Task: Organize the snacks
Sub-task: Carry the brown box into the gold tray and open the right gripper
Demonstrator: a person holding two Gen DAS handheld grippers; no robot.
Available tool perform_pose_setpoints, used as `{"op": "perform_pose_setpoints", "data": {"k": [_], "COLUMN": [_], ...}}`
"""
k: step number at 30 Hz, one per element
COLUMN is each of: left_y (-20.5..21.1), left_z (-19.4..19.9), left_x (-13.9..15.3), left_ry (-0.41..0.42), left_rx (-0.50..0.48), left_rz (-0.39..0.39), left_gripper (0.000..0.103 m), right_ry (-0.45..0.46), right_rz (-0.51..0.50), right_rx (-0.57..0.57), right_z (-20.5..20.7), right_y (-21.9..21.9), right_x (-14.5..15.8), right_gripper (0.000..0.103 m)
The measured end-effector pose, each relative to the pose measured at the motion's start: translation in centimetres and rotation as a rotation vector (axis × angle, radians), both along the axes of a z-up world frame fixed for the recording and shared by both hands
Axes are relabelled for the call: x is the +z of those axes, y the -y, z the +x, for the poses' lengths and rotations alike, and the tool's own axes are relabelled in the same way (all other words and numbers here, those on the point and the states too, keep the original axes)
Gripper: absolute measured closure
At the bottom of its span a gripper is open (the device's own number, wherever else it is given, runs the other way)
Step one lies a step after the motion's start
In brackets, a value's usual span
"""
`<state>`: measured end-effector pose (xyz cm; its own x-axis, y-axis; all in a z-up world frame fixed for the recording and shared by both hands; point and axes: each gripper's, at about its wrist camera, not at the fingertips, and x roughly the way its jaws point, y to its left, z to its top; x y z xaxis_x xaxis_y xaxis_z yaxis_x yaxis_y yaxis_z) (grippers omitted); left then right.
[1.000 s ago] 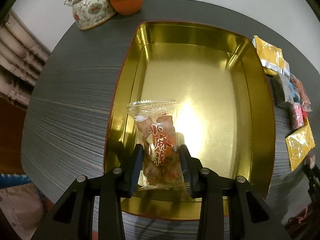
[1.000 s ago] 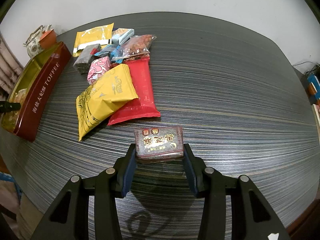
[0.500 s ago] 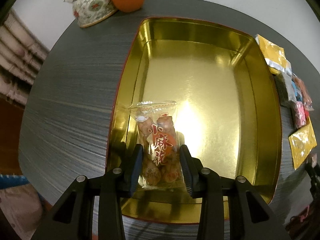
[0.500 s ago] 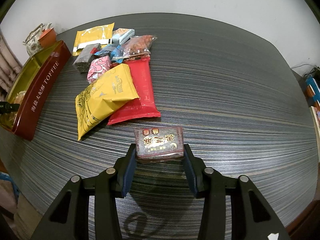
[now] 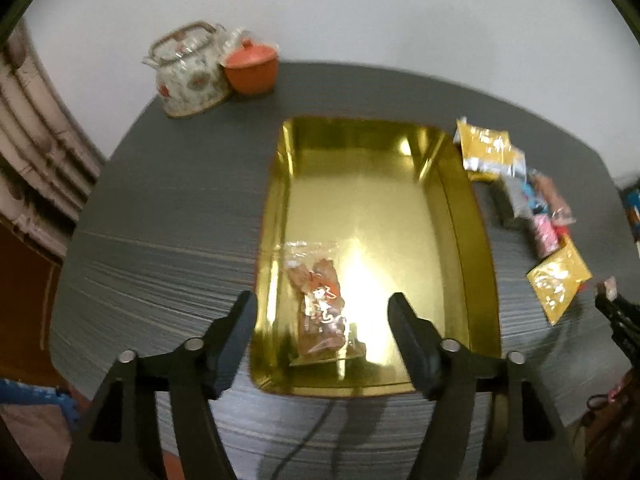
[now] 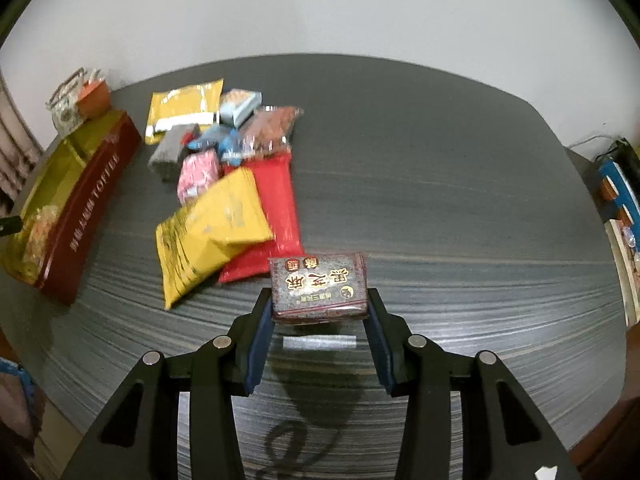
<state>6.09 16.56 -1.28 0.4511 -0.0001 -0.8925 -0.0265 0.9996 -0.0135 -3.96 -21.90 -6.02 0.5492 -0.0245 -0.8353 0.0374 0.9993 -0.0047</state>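
My left gripper (image 5: 322,320) is open above the near end of the gold tin (image 5: 478,240). A clear packet of fried twists (image 5: 320,308) lies inside the tin, free of the fingers. My right gripper (image 6: 319,314) is shut on a dark brown snack box (image 6: 319,286) with gold lettering and holds it lifted above the table. In the right wrist view the tin (image 6: 86,208) stands at the far left, red outside, with the twists packet (image 6: 40,224) in it.
A pile of snack packets lies beside the tin: a yellow bag (image 6: 212,232), a red bag (image 6: 276,216), a pink packet (image 6: 198,172), a gold sachet (image 6: 184,110). A floral teapot (image 5: 188,76) and an orange lidded cup (image 5: 251,68) stand at the table's far corner.
My left gripper opened, let go of the twists packet in the tin and pulled back and up. My right gripper lifted the brown box off the table.
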Motion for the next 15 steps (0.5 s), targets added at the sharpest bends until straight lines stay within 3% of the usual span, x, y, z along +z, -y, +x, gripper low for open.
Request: {"op": "perform_pose_setpoints", "data": {"k": [6, 15], "left_y": [-2.3, -7.2], "left_z": [-2.3, -4.2], "left_x": [1.6, -1.0], "left_ry": [0.087, 0.055], "left_rx": [0.056, 0.178], "left_rz": [0.025, -0.024], "left_gripper": [0.029, 0.028], "right_ry": [0.027, 0.043], "right_rz": [0.004, 0.059], "right_rx": [0.108, 0.357], "right_z": [1.1, 2.7], "right_y": [-4.0, -14.8], "right_x": [2.2, 4.7], "right_gripper": [0.062, 0.062]}}
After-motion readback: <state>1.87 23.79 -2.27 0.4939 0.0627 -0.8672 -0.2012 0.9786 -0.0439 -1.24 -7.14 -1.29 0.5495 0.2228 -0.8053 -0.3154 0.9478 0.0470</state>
